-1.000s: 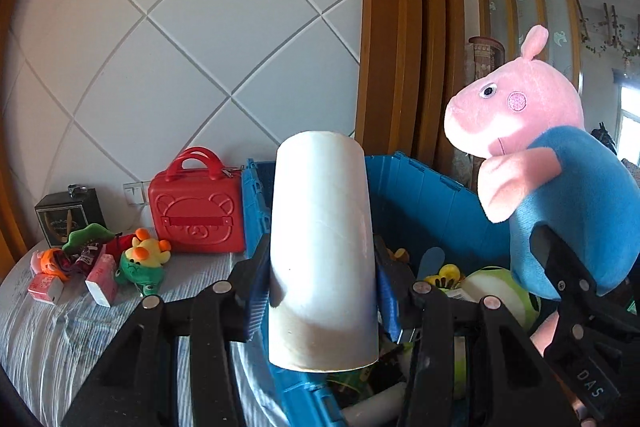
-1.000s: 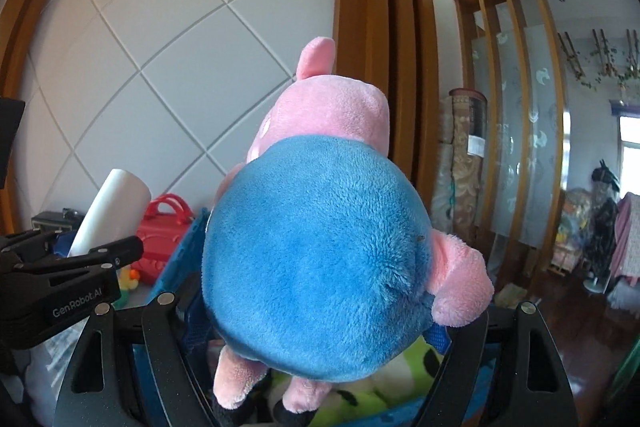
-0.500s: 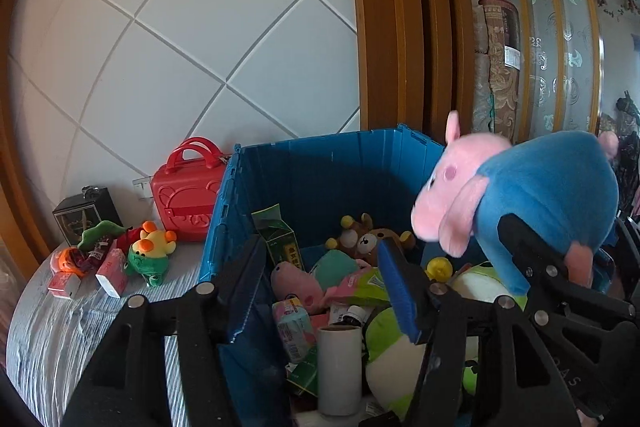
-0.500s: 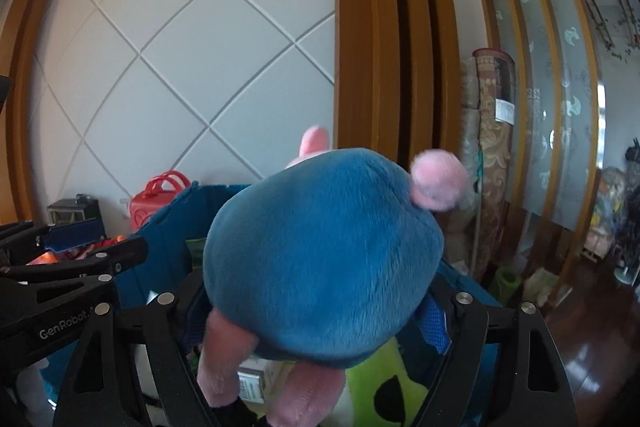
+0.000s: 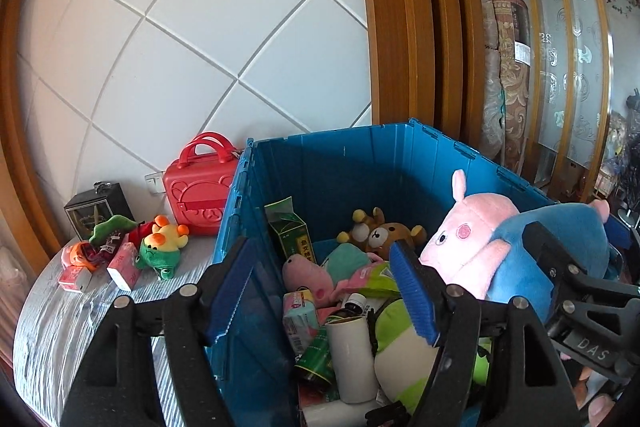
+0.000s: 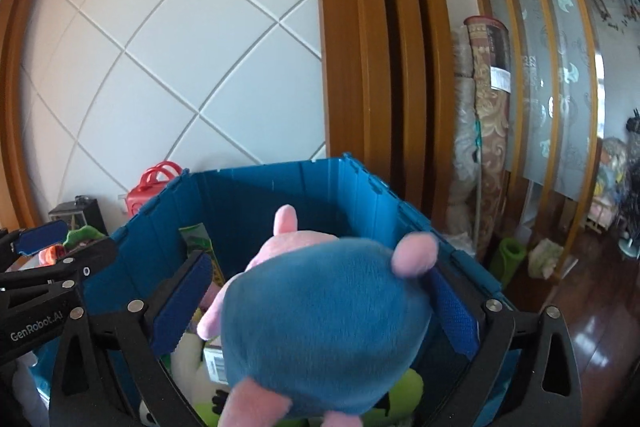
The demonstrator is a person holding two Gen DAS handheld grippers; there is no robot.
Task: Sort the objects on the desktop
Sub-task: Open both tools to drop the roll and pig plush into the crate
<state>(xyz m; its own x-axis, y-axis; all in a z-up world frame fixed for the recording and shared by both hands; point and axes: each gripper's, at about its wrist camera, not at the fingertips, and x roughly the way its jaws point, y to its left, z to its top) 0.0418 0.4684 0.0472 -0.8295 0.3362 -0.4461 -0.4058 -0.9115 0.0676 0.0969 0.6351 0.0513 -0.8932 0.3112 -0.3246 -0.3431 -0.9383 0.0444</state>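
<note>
A blue plastic crate (image 5: 352, 167) holds several toys and boxes. My left gripper (image 5: 320, 291) is open and empty over the crate's near left corner. The white paper roll (image 5: 352, 359) lies in the crate below it. My right gripper (image 6: 316, 311) is open, its blue pads apart, with the pink pig plush in a blue shirt (image 6: 324, 315) between them over the crate (image 6: 280, 187); the left pad does not touch it. The plush also shows in the left wrist view (image 5: 520, 255), tipping head down into the crate.
On the grey striped cloth (image 5: 72, 315) left of the crate stand a red toy suitcase (image 5: 200, 187), a dark box (image 5: 96, 211), a green frog toy (image 5: 162, 247) and small pink packs (image 5: 124, 263). A tiled wall and wooden pillars are behind.
My left gripper opened and the white roll dropped into the crate. My right gripper lowered the pig plush towards the crate and its jaws widened around it.
</note>
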